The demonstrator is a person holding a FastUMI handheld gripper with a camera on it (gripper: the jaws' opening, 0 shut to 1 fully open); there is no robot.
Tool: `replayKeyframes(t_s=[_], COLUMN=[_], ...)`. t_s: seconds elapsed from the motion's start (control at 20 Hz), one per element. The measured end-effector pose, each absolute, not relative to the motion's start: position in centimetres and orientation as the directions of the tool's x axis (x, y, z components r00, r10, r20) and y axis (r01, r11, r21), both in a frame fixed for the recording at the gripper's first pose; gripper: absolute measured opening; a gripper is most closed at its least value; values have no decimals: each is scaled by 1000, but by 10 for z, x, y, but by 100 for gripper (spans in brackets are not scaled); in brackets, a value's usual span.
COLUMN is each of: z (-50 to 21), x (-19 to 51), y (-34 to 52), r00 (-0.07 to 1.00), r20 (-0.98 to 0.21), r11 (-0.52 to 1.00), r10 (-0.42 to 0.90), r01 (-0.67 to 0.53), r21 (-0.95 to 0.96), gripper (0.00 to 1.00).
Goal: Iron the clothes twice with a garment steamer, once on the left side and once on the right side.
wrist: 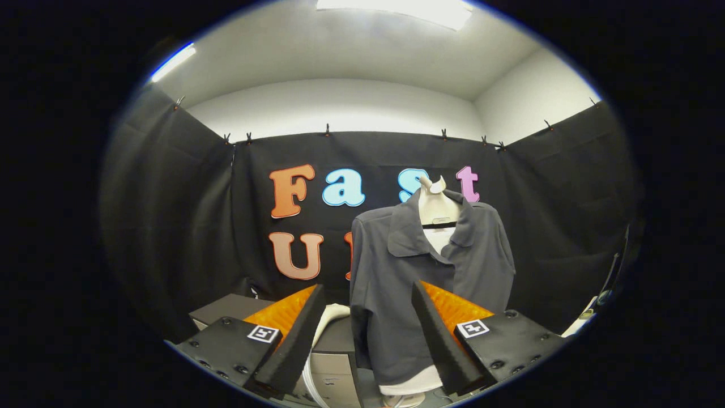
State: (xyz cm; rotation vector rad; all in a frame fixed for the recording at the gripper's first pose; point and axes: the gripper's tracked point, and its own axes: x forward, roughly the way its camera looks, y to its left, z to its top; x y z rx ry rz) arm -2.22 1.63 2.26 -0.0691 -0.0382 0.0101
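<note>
Since the two-finger gripper [367, 334] is seen with its fingers spread wide and nothing held between them, the task is judged to be at its very start: no steamer has been taken up, and neither the left nor the right pass over the garment appears to have been made. The dark grey collared polo shirt [430, 277] is hung on a cream-coloured mannequin torso [436, 209], standing upright beyond the fingers and partly framed by the gap between them, well apart from the tips. A curved white handle-like object [331, 317] is glimpsed low between the fingers, just ahead of them and beside the shirt's hem; it may be taken for the garment steamer (its shape is too hidden by the left finger for this to be said with certainty). It rests at a dark grey cabinet with a flat top [334, 351], whose pale front is seen below. A second dark box-like surface [229, 306] is set behind the left finger. The whole of the work is therefore left: the steamer must be grasped, then drawn over each side of the shirt.

The booth is closed in by black cloth walls [170, 226] pinned along their upper edge with small clips, above which a white wall and ceiling with a bright light panel [396, 8] are seen
</note>
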Motion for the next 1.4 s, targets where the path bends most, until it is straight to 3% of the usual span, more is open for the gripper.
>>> replayKeyframes(t_s=[0.45,0.75,1.0,1.2,1.4], z=[42,61,71,33,-24], x=[-8,13,50,101,169], y=[11,54,107,164,185], r00=[996,988,985,967,944], r20=[88,119,29,-119,-277], r11=[1000,981,980,974,982], r10=[-7,100,171,226,179], r01=[7,-118,-173,-222,-187], r21=[5,156,96,49,-4], gripper=[98,97,97,98,97])
